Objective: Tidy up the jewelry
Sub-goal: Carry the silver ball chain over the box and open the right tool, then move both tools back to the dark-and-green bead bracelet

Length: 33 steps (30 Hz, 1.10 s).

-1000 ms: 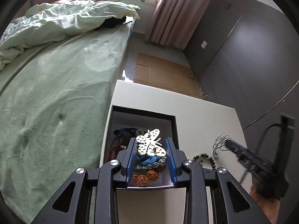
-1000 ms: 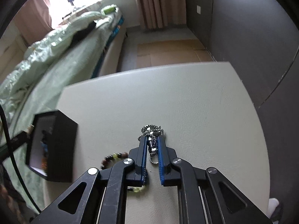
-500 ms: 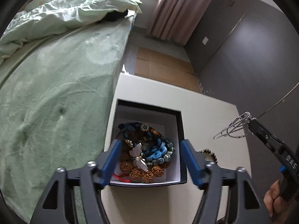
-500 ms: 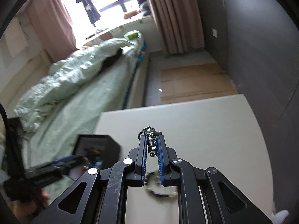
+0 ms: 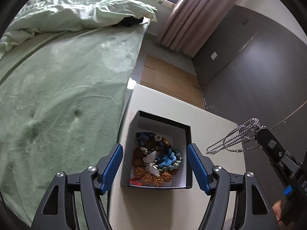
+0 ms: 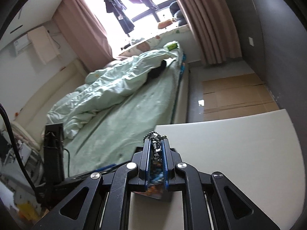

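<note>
A black jewelry box (image 5: 189, 132) with a white lining stands on the white table (image 5: 157, 207). It holds beaded bracelets, blue pieces and a white butterfly ornament (image 5: 150, 162). My left gripper (image 5: 155, 164) is open and empty, with its fingers on either side of the box above it. My right gripper (image 6: 155, 146) is shut on a silver chain necklace (image 6: 156, 137). In the left wrist view the chain (image 5: 235, 137) hangs in loops in the air to the right of the box. In the right wrist view the box shows partly under my fingers (image 6: 147, 159).
A bed with green sheets (image 5: 57, 88) runs along the table's left side. A dark wall (image 5: 259, 72) stands to the right. Cardboard (image 5: 168, 80) lies on the floor beyond the table. Pink curtains (image 6: 203, 19) hang at the window.
My left gripper opened, dropped the butterfly ornament into the box and rose. My right gripper lifted the silver chain off the table and carried it left toward the box.
</note>
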### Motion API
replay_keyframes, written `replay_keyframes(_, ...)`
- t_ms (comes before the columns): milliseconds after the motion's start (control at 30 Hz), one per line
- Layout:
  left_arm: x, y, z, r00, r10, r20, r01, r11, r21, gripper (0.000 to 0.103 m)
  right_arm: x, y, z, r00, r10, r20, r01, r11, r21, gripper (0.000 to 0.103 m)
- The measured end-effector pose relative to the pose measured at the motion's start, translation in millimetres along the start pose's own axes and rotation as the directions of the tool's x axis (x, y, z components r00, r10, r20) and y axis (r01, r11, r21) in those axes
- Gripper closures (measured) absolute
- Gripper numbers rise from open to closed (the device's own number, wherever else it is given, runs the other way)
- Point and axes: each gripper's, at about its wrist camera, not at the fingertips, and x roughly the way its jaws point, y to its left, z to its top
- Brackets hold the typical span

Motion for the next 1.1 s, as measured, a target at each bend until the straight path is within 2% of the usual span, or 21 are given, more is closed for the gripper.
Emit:
replay_keyframes(267,-6,15,4,1.000,-0.027,0.004,0.027,0.997,-0.068,0.033,15,24,-2,0.999,0.047,0.019,-0.047,0.999,-0.006,0.091)
replay_keyframes(467,-3,13,4,1.000,-0.015,-0.002,0.014,0.999,-0.049,0.033,32,29,-4,0.993,0.106,0.041,-0.108,0.994,0.027,0.091)
replay_keyframes(500,-3,14,4,1.000,-0.014,-0.003,0.014,0.999,-0.048,0.032,39,26,-5,0.994,0.106,0.023,-0.107,0.994,0.039,0.087)
replay_keyframes(533,-3,14,4,1.000,-0.013,-0.006,0.013,0.999,-0.048,0.033,46,23,-6,0.995,0.099,-0.010,-0.098,0.994,0.051,0.066)
replay_keyframes(567,-2,14,4,1.000,-0.011,-0.010,0.011,0.999,-0.046,0.033,49,21,-6,0.995,0.098,-0.031,-0.096,0.993,0.063,0.052)
replay_keyframes(600,0,14,4,1.000,-0.009,-0.014,0.009,0.999,-0.046,0.033,52,15,-7,0.994,0.101,-0.049,-0.096,0.991,0.090,0.028)
replay_keyframes(633,1,13,4,1.000,-0.010,-0.018,0.009,0.999,-0.045,0.033,51,11,-7,0.993,0.106,-0.046,-0.100,0.989,0.111,0.023)
replay_keyframes(867,4,-5,0,0.999,-0.024,-0.024,0.025,1.000,0.003,0.032,30,-20,-8,0.997,0.071,-0.039,-0.063,0.982,0.178,0.022)
replay_keyframes(1100,8,-30,-8,0.999,-0.035,-0.031,0.037,0.997,0.061,0.033,6,-54,-16,0.997,-0.016,-0.069,0.030,0.977,0.210,0.022)
